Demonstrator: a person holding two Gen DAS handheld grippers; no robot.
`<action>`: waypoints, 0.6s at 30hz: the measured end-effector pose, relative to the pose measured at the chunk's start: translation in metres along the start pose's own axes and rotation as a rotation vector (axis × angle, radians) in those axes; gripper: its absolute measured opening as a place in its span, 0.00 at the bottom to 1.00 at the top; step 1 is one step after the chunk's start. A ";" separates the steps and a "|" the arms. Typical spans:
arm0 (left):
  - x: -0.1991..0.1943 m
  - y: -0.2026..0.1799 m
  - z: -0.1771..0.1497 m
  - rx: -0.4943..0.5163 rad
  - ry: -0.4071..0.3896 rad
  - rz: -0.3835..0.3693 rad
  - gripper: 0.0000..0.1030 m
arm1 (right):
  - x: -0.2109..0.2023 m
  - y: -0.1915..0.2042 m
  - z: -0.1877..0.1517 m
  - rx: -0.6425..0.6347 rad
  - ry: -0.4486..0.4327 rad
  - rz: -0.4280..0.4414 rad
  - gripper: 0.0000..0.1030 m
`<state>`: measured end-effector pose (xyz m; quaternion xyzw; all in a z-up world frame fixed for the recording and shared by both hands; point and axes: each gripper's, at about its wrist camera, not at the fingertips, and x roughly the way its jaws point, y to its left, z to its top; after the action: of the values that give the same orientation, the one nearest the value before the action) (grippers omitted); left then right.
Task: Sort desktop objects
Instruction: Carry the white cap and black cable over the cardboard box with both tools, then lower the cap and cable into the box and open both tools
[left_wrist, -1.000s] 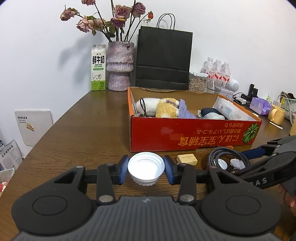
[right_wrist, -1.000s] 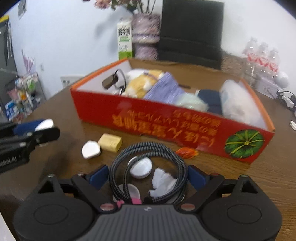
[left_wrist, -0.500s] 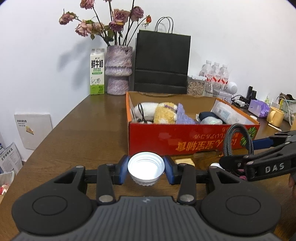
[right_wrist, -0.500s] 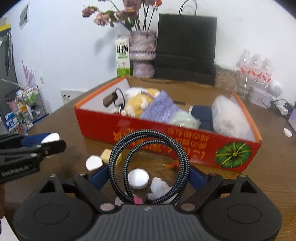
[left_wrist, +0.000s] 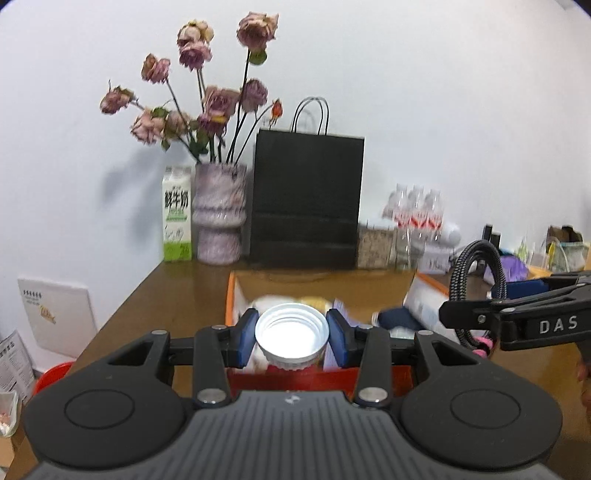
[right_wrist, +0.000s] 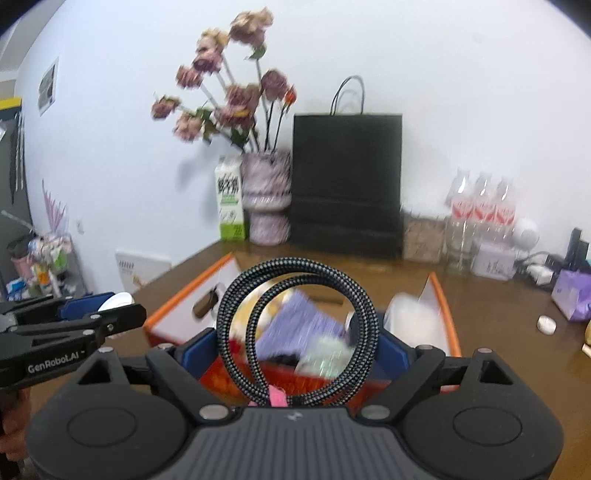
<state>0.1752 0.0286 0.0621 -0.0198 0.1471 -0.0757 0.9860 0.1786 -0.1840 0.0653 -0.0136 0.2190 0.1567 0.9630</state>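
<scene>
two tongs are up over the tabletop (right_wrist: 498, 314), one in each hand. the left tongs (left_wrist: 291, 336) are clamped on a single white bottle cap (left_wrist: 291, 334), its open side facing back toward the camera, blue pads pressed to either side. the right tongs (right_wrist: 297, 343) are spread wide yet gripping one coil of braided black cable (right_wrist: 295, 328), two loops standing upright between the pads, tied at the bottom with a pink band (right_wrist: 277, 397).

just beyond and below both tongs sits one orange-red cardboard box (right_wrist: 443, 306) holding blurred soft things, a purple cloth among them. farther back, against the wall, stand one milk carton (left_wrist: 177, 218), one vase of dried roses (left_wrist: 218, 218), one black paper bag (left_wrist: 306, 199) and three water bottles (right_wrist: 480, 210).

the cap hides part of the box in the left view; the cable loops frame the box's contents in the right view. only the right view shows a small white item (right_wrist: 546, 325) on the tabletop to the right; only the left shows a white board (left_wrist: 55, 317) leaning by the wall.
</scene>
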 end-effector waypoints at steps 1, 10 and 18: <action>0.005 -0.001 0.005 -0.005 -0.006 -0.003 0.40 | 0.003 -0.003 0.005 0.006 -0.010 -0.002 0.86; 0.066 -0.006 0.028 -0.034 0.000 0.020 0.40 | 0.060 -0.018 0.034 0.037 -0.024 -0.034 0.86; 0.118 -0.002 0.009 -0.029 0.062 0.085 0.40 | 0.125 -0.029 0.018 0.061 0.019 -0.039 0.86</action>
<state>0.2892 0.0080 0.0367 -0.0253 0.1794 -0.0322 0.9829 0.3023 -0.1727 0.0273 0.0099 0.2327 0.1312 0.9636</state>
